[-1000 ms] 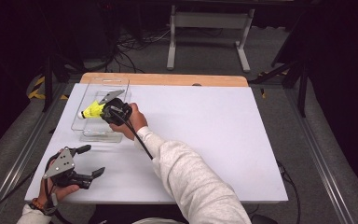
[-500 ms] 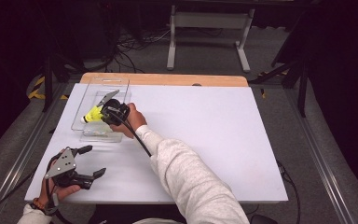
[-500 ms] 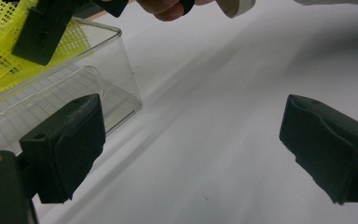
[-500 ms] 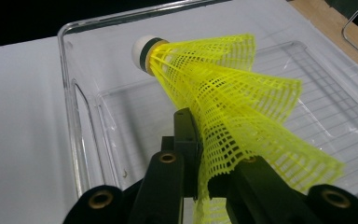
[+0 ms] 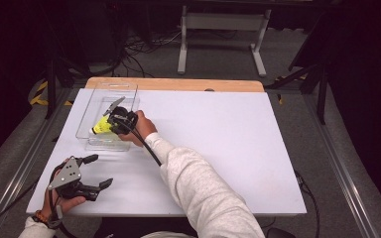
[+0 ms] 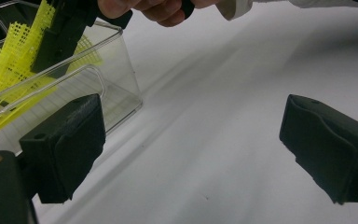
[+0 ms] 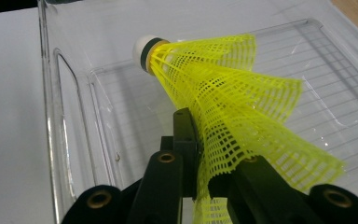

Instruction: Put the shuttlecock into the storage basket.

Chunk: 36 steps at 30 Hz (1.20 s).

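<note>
The yellow shuttlecock (image 7: 223,93) hangs inside the clear plastic bin (image 7: 74,140), cork pointing ahead and down from the right claw (image 7: 203,154) pinching its skirt. The left claw (image 5: 96,171) rests wide on the counter (image 5: 238,139).

The white table top (image 5: 238,144) is evenly and brightly lit from above, while the floor and room around it sink into near black. In the left gripper view soft shadows stripe the surface between the jaws, which loom dark and slightly soft. The right gripper view is sharp on the yellow shuttlecock (image 7: 233,107); glare streaks the clear plastic bin (image 7: 335,79) beyond the jaws.
</note>
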Motion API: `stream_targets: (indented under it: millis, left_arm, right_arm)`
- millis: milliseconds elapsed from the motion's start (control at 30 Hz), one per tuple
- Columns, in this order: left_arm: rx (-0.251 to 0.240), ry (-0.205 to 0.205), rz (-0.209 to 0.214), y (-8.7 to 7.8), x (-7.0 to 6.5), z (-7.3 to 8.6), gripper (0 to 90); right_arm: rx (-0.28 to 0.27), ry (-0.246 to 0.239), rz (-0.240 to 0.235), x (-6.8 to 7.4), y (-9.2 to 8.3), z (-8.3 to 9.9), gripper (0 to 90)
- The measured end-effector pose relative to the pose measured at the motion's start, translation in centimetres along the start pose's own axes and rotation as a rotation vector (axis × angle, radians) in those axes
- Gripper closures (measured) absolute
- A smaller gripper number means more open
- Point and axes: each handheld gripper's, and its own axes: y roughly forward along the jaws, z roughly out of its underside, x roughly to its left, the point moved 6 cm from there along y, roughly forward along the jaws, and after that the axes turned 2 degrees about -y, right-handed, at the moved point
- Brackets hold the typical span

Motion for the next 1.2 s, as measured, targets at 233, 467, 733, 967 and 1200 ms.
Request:
stream_targets:
  millis: [233,467,733,967,1200]
  left_arm:
    - [0.001,0.001,0.001,0.0,0.0,0.0,7.9]
    - [0.001,0.001,0.002,0.0,0.0,0.0,7.9]
    - [0.000,0.002,0.006,0.0,-0.1,0.0,7.9]
    - [0.002,0.003,0.009,0.1,-0.1,0.0,7.9]
    - [0.005,0.007,0.011,0.2,-0.2,-0.1,7.9]
  right_arm:
    - [0.000,-0.001,-0.003,-0.1,0.0,0.0,85.0]
    - [-0.003,0.007,-0.007,0.0,0.0,0.1,82.5]
    - [0.012,0.009,-0.003,-0.3,0.0,0.3,75.8]
    - [0.016,0.006,0.009,-0.1,-0.4,0.4,63.4]
    - [-0.021,-0.020,0.047,0.4,-1.7,0.6,56.8]
